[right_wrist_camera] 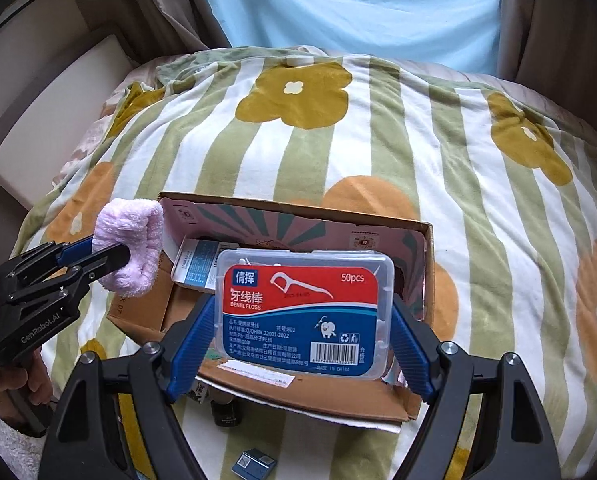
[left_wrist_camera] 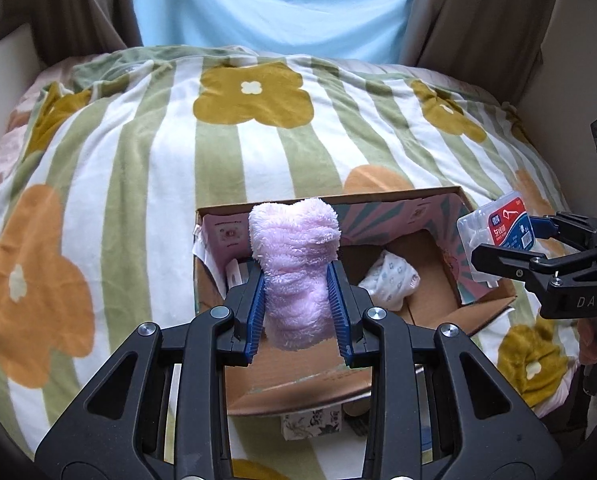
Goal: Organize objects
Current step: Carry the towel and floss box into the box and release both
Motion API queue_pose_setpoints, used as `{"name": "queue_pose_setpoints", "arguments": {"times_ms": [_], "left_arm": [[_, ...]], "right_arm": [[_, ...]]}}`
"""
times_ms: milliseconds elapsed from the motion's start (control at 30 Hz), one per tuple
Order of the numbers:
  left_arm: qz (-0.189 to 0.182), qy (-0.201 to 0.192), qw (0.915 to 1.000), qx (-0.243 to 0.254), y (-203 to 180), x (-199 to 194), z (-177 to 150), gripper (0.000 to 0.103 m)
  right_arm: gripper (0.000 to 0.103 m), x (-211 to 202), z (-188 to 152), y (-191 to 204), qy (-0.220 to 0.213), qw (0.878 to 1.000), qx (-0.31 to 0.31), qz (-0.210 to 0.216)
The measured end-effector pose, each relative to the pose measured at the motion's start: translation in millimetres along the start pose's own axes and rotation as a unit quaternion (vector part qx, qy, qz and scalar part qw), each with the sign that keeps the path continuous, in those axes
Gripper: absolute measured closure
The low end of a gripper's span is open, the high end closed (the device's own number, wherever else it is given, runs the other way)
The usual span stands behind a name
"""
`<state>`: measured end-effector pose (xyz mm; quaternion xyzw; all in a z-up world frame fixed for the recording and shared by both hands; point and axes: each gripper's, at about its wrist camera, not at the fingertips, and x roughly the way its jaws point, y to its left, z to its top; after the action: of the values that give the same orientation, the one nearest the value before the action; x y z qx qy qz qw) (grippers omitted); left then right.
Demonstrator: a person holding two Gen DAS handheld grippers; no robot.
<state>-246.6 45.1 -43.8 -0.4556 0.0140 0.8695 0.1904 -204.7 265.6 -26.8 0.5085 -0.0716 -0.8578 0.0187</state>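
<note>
The pink fluffy roll (left_wrist_camera: 294, 268) is pinched between the pads of the left tongs (left_wrist_camera: 296, 300), held above the open cardboard box (left_wrist_camera: 426, 204) on the striped flowered blanket (left_wrist_camera: 138, 152). The right tongs (right_wrist_camera: 298, 332) clamp a clear dental floss case (right_wrist_camera: 302, 312) over the same box, which holds a white patterned bundle (left_wrist_camera: 390, 280).
</note>
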Motion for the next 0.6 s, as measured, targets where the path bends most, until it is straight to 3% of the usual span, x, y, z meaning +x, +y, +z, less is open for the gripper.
{"name": "queue_pose_setpoints", "arguments": {"times_ms": [233, 467, 600], "left_arm": [[-0.007, 0.030, 0.9995, -0.010, 4.9, 47.1, 0.5, 0.076], [-0.003, 0.044, 0.9990, -0.004, 3.4, 65.4, -1.3, 0.076], [0.038, 0.039, 0.9982, 0.025, -5.2, 62.6, 4.4, 0.073]], "right_arm": [[0.024, 36.5, 2.9, -12.4, 0.026, 1.000, 0.013, 0.004], [0.024, 52.6, 4.6, -19.0, 0.039, 0.999, 0.013, 0.007], [0.024, 54.6, 8.4, -21.5, 0.035, 0.999, 0.022, -0.006]]}}
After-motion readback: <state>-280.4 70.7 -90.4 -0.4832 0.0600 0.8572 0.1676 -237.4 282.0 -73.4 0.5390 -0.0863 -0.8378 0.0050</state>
